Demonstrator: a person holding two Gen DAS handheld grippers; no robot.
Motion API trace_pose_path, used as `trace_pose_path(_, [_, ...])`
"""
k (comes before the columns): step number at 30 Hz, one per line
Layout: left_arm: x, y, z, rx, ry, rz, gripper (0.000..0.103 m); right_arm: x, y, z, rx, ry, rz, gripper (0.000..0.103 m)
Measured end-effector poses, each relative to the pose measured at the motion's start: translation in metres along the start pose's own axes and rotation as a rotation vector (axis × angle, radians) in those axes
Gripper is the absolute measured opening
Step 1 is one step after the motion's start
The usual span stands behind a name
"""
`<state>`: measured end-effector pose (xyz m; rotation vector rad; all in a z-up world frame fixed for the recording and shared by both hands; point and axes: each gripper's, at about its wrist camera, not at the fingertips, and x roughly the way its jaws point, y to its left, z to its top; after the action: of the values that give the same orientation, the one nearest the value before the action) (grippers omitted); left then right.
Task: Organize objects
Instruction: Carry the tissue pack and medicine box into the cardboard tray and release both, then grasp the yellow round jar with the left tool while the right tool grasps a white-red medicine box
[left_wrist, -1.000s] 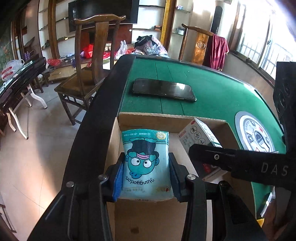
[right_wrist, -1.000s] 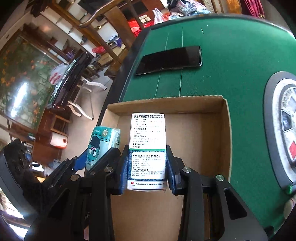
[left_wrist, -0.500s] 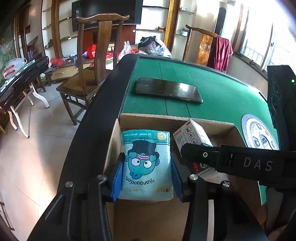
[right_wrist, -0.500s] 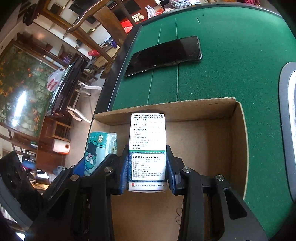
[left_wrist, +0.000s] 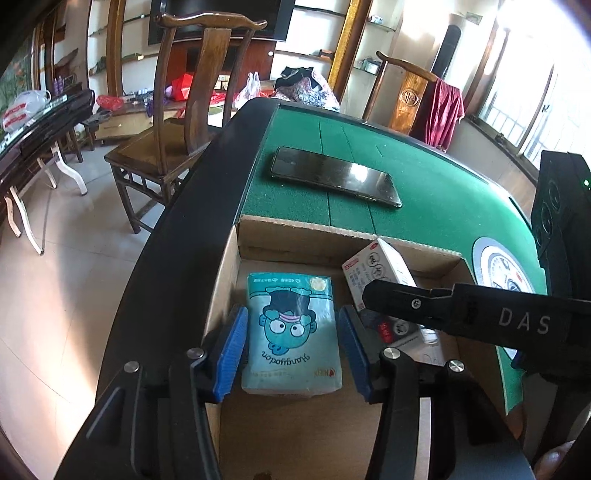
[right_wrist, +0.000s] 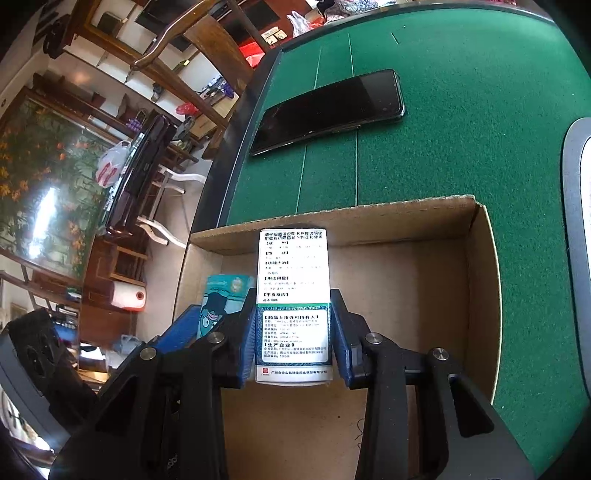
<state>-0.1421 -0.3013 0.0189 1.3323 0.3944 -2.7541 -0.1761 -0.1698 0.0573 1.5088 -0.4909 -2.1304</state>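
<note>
A light blue tissue pack (left_wrist: 291, 332) with a cartoon face lies on the floor of an open cardboard box (left_wrist: 306, 229), by its left wall. My left gripper (left_wrist: 292, 314) straddles the pack. Its jaws are opening, and a gap shows between each blue pad and the pack. My right gripper (right_wrist: 293, 302) is shut on a white and green medicine box (right_wrist: 293, 258) and holds it tilted over the middle of the cardboard box (right_wrist: 369, 218). In the left wrist view the medicine box (left_wrist: 373, 266) juts out past the right gripper's black finger (left_wrist: 424, 302). The tissue pack (right_wrist: 218, 299) also shows in the right wrist view.
A black phone (left_wrist: 336, 177) lies on the green felt table (left_wrist: 443, 192) just beyond the cardboard box. A round control panel (left_wrist: 502, 269) is set into the felt at the right. A wooden chair (left_wrist: 177, 122) stands off the table's left edge.
The left pads have spread away from the tissue pack, which they squeezed before. The right gripper has sunk slightly toward the cardboard box with the medicine box still in it.
</note>
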Motion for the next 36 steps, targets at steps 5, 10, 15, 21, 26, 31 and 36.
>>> trace_pose_path(5, [-0.018,0.006,-0.011,-0.060,0.013,-0.089,0.059,-0.013,0.002,-0.005,-0.027,-0.016,-0.005,0.037])
trace_pose_path(10, [-0.040,-0.005,-0.038,-0.024,0.036,-0.163,0.063,-0.050,-0.003,-0.023,-0.068,-0.074,0.020,0.036])
trace_pose_path(15, [-0.053,-0.013,-0.061,0.012,0.055,-0.099,0.063,-0.094,-0.022,-0.061,-0.119,-0.104,0.082,0.036])
trace_pose_path(21, [-0.080,-0.016,-0.080,0.034,0.000,-0.071,0.063,-0.131,-0.060,-0.103,-0.189,-0.089,0.016,0.055])
trace_pose_path(26, [-0.118,-0.030,-0.086,0.032,-0.108,-0.065,0.063,-0.135,-0.060,-0.127,-0.384,-0.058,-0.120,0.055])
trace_pose_path(31, [-0.138,-0.061,-0.099,0.030,-0.114,-0.172,0.073,-0.138,-0.063,-0.153,-0.541,-0.022,-0.187,0.055])
trace_pose_path(36, [-0.138,-0.111,-0.118,0.106,-0.060,-0.281,0.077,-0.153,-0.068,-0.183,-0.683,-0.017,-0.185,0.055])
